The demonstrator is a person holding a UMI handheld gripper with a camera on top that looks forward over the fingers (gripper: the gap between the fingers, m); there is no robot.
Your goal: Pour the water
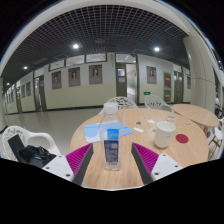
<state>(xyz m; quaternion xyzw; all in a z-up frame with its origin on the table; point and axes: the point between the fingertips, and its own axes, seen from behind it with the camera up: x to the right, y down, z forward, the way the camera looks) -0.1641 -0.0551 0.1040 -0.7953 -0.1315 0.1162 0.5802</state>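
Note:
A clear plastic water bottle with a blue label stands upright on a round wooden table. My gripper is open. The bottle stands between the fingers, with bare wood showing at either side of it. The magenta pads flank its lower half without touching it. A white cup stands on the table to the right, beyond the right finger.
A black bag lies off the table's left edge. A second wooden table and white chairs stand beyond. Behind is a wide hall with a pale floor and doors along the back wall.

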